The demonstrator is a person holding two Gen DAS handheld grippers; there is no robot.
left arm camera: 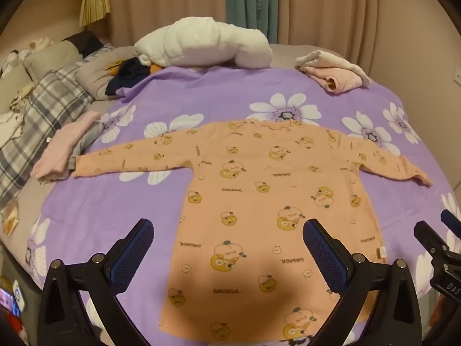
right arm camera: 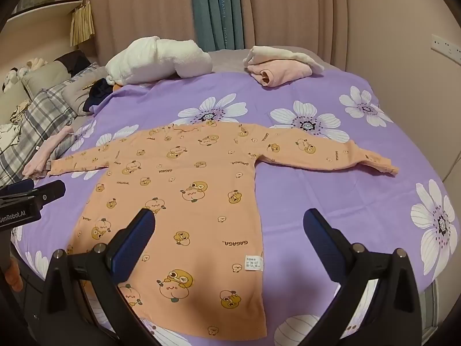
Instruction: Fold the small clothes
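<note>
A small orange long-sleeved shirt (left arm camera: 253, 201) with cartoon prints lies flat on the purple flowered sheet (left arm camera: 115, 207), both sleeves spread out, neck at the far side. My left gripper (left arm camera: 227, 230) hovers open above the shirt's lower body, nothing between its blue pads. In the right wrist view the same shirt (right arm camera: 184, 190) lies left of centre, its white label near the hem. My right gripper (right arm camera: 227, 227) is open above the shirt's right hem edge and the sheet (right arm camera: 331, 196). The left gripper's tips (right arm camera: 43, 193) show at the left edge there.
A white rolled blanket (left arm camera: 201, 46) lies at the bed's far side, with a folded pink and cream pile (left arm camera: 334, 72) to its right. Pink and grey folded clothes (left arm camera: 66, 150) sit by the left sleeve cuff. Plaid bedding (left arm camera: 37, 121) and pillows lie left. Curtains hang behind.
</note>
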